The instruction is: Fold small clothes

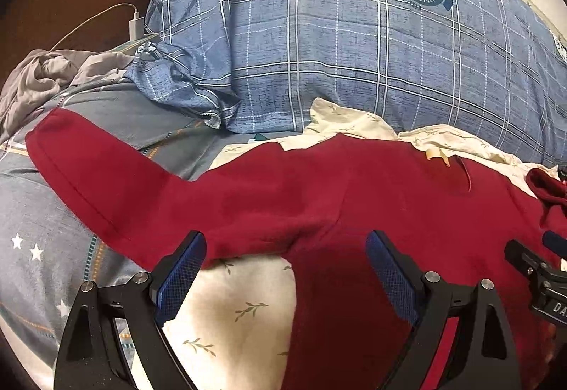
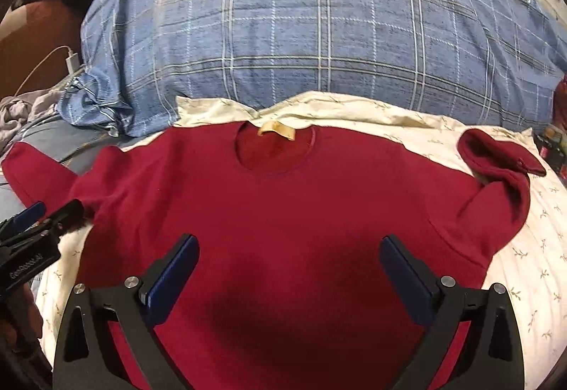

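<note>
A dark red long-sleeved sweater lies flat, front up, on a cream leaf-print sheet, neck toward the pillows. Its left sleeve stretches out over the grey-blue bedding; its right sleeve is bent back on itself. My left gripper is open and empty, hovering over the left armpit; it also shows in the right wrist view. My right gripper is open and empty above the middle of the sweater's body; it shows at the right edge of the left wrist view.
A big blue plaid pillow with a round emblem lies just behind the sweater. Crumpled grey cloth and a white charger with cable lie at the back left. Grey-blue star-print bedding is on the left.
</note>
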The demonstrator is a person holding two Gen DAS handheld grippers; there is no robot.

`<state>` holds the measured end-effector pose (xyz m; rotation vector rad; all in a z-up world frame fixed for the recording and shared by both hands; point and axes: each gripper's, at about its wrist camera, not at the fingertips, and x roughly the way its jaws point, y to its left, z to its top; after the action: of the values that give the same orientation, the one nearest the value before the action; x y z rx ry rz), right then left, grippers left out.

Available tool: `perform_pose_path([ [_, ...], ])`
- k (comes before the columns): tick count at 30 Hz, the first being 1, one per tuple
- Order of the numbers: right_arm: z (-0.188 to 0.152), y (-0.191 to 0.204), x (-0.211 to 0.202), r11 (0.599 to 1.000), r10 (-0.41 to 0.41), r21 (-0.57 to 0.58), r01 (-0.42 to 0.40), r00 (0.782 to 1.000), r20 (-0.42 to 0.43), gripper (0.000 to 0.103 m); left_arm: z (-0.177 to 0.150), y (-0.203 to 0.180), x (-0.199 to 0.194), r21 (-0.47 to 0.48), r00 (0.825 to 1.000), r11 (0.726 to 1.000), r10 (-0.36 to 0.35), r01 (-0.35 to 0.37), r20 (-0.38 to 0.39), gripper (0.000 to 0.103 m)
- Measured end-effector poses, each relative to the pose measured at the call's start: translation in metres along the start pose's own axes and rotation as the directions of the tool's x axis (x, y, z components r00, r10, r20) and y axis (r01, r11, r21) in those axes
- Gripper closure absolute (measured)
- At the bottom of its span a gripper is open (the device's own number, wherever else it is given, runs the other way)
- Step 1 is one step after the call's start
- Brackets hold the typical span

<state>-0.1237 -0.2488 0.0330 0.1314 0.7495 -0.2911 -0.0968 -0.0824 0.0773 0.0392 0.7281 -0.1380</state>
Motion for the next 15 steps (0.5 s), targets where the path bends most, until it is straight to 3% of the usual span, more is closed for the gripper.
perform_pose_path([
  [15,-0.0042,-0.0035,0.0004,1.000,-0.024,0.014,0.024,0.999,-0.025,0.001,-0.0005,0.0000,0.0023,-0.010,0.999,0.999,-0.036,0.036,-0.007,0.011],
])
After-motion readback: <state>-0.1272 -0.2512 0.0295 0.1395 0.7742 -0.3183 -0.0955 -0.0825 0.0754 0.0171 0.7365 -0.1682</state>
